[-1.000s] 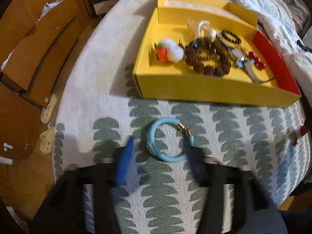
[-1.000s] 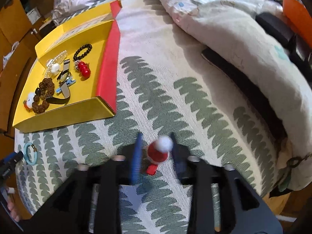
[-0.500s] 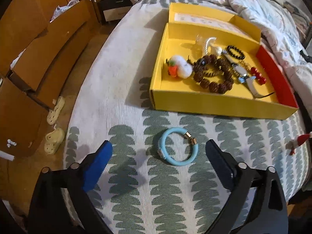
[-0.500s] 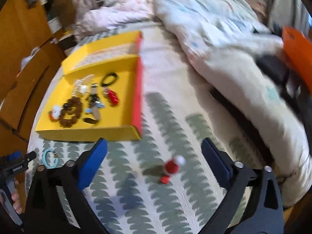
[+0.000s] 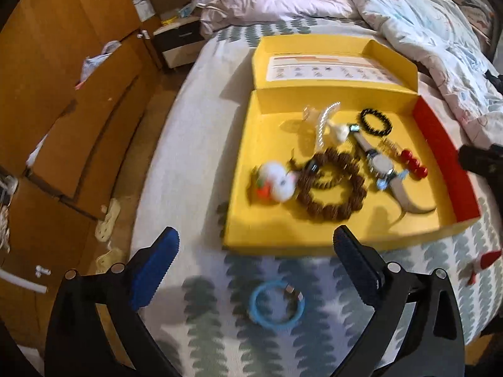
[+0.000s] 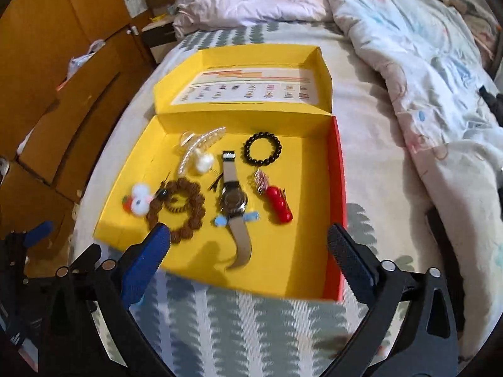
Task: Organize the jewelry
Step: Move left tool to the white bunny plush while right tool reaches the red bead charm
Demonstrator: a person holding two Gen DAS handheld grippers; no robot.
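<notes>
With nothing between its wide-spread jaws, the left gripper [image 5: 254,270] hovers over the blue bracelet [image 5: 276,306] lying on the bedspread [image 5: 201,314] just outside the yellow box [image 5: 283,235], while the right gripper [image 6: 248,254], slightly closing on nothing, faces the box's 1 watch [image 6: 234,202], so a careless descent could snag fabric or nudge the box.

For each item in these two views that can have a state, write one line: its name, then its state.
Yellow box: lid open, folded back.
Wristwatch: unbuckled, flat in the box.
Blue bracelet: outside the box, on the bedspread.
Left gripper: open, empty.
Right gripper: jaws closing, nothing between them.
</notes>
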